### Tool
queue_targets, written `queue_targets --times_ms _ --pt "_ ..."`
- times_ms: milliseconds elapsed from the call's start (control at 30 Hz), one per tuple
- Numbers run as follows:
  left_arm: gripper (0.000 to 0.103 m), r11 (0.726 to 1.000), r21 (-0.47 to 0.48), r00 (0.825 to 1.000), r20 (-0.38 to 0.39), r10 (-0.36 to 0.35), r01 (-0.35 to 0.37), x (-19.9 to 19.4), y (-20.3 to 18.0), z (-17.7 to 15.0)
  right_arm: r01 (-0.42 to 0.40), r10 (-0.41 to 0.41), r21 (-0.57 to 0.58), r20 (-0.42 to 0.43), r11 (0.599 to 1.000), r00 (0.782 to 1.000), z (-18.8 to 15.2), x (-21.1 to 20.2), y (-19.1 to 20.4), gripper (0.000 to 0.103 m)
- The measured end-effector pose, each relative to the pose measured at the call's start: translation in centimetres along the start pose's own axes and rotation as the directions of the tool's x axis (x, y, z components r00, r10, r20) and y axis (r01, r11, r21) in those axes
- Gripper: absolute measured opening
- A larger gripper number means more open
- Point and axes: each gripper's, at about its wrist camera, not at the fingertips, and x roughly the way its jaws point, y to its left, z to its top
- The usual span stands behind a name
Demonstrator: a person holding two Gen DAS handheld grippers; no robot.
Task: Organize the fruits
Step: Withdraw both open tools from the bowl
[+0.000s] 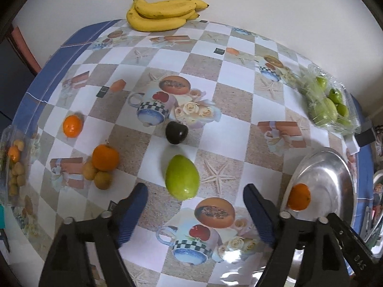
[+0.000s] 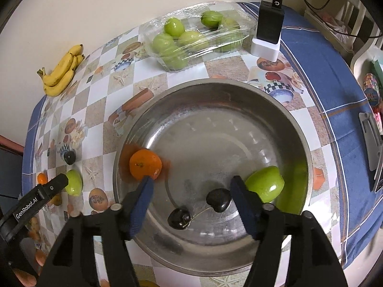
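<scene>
My left gripper point(image 1: 195, 191) is open and empty, just short of a green fruit point(image 1: 182, 177) on the table. A dark fruit point(image 1: 176, 132) lies beyond it. Two oranges point(image 1: 105, 157) point(image 1: 72, 126) and small brown fruits point(image 1: 103, 179) lie to the left. The steel bowl point(image 2: 241, 88) holds an orange point(image 2: 145, 164), a green fruit point(image 2: 265, 184) and two dark fruits point(image 2: 218, 200) point(image 2: 179, 218). My right gripper point(image 2: 191, 184) is open and empty above the bowl. The left gripper's finger point(image 2: 51, 186) shows at the left of the right wrist view.
Bananas point(image 1: 164, 12) lie at the table's far edge by the wall. A wrapped tray of green fruits point(image 2: 191, 38) stands behind the bowl, next to a black and white charger block point(image 2: 268, 27). A bag of small fruits point(image 1: 14, 167) is at the left edge.
</scene>
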Motion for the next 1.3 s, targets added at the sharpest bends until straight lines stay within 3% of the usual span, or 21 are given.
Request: queue_targets --times_ms 67,167,433,500,733,1000,1300 --pt "0.092 1.0 -0.004 1.0 -0.008 0.0 0.0 0.2 0.2 -0.1 0.004 -0.004 -0.008 0.0 1.0 1.0 0.0 0.1 0.1 0.071" --pt "0.099 1.0 -0.008 1.0 -0.011 0.005 -0.005 0.5 0.4 -0.1 0.01 -0.01 -0.019 0.003 1.0 1.0 0.0 0.2 0.3 0.088" --pt "0.103 1.0 0.003 0.999 0.024 0.025 -0.025 0.4 0.9 0.1 0.019 -0.018 -0.043 0.028 0.999 0.999 -0.2 0.3 0.7 0.093" --pt "0.103 1.0 0.001 0.999 0.029 0.018 -0.019 0.3 1.1 0.2 0.022 -0.02 -0.046 0.038 0.999 0.999 -0.2 0.3 0.8 0.103" --pt "0.103 1.0 0.005 0.999 0.05 0.011 -0.011 0.0 1.8 0.7 0.026 -0.023 -0.051 0.059 0.998 0.998 -0.2 0.4 1.2 0.103" --pt "0.103 0.996 0.088 0.997 0.065 0.03 -0.035 -0.1 1.9 1.4 0.024 -0.021 -0.061 0.055 0.998 0.998 -0.1 0.9 1.9 0.103" --pt "0.103 0.99 0.137 0.999 0.034 0.032 -0.037 0.6 3.0 2.1 0.008 -0.002 -0.078 0.07 0.997 0.998 -0.2 0.7 3.8 0.103"
